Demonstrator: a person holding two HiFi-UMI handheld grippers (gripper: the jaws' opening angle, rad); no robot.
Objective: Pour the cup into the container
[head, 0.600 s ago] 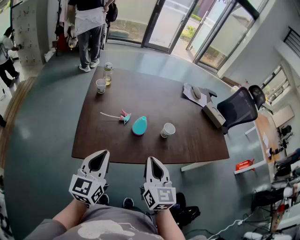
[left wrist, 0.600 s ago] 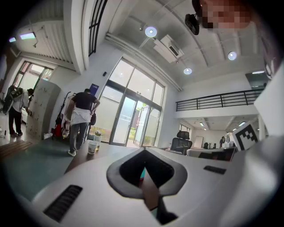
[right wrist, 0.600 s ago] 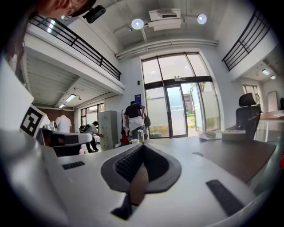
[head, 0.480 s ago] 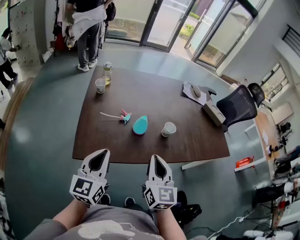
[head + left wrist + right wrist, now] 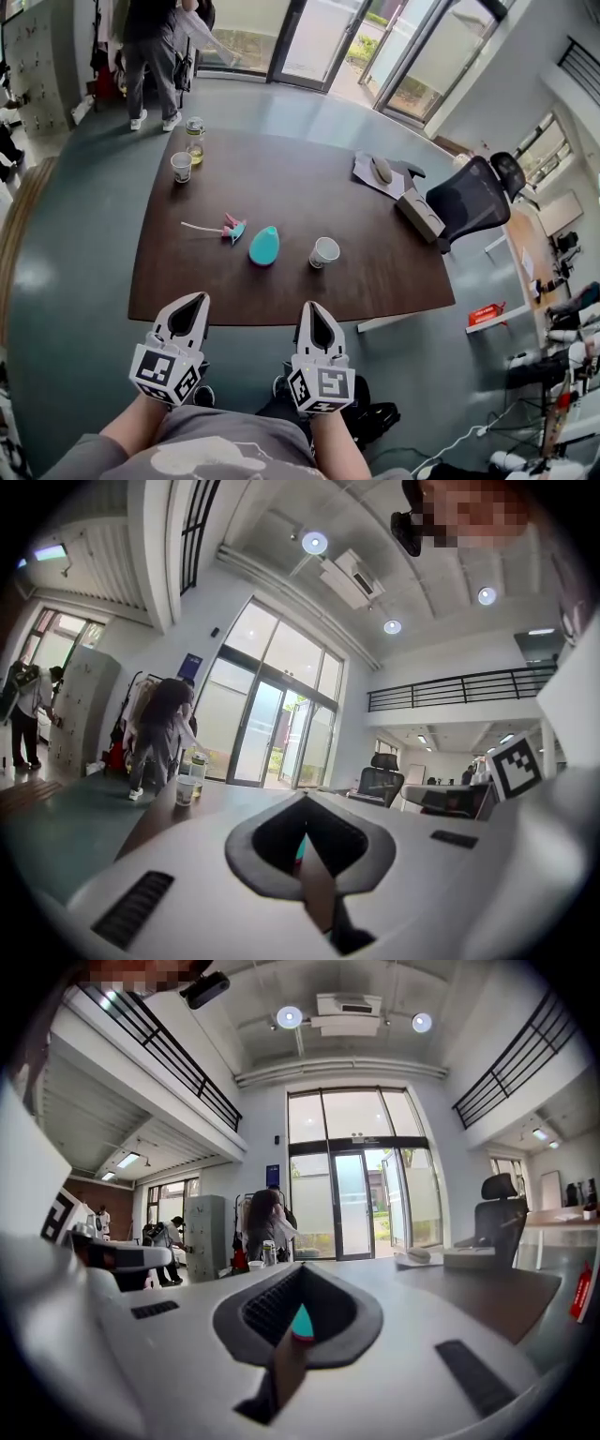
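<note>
A white paper cup [image 5: 324, 251] stands on the dark wooden table [image 5: 375, 281], right of centre. A teal oval container [image 5: 263, 246] lies just to its left. Both grippers hang below the table's near edge, in front of the person's body, well short of the cup. My left gripper [image 5: 194, 304] is shut with nothing in it. My right gripper [image 5: 313, 311] is shut and empty too. In the left gripper view the jaws [image 5: 305, 806] meet along a seam. In the right gripper view [image 5: 300, 1279] a sliver of the teal container [image 5: 301, 1323] shows past the tips.
A pink and teal toy [image 5: 228, 228] lies left of the container. A second cup [image 5: 181, 166] and a glass bottle [image 5: 195, 141] stand at the far left corner. A tissue box [image 5: 419, 215], papers and a black office chair [image 5: 472, 199] are at the right. A person [image 5: 150, 52] stands beyond the table.
The head view has shifted, so the table sits a little further left and up in the picture. The person at the back has stepped left. Both grippers keep their places, shut.
</note>
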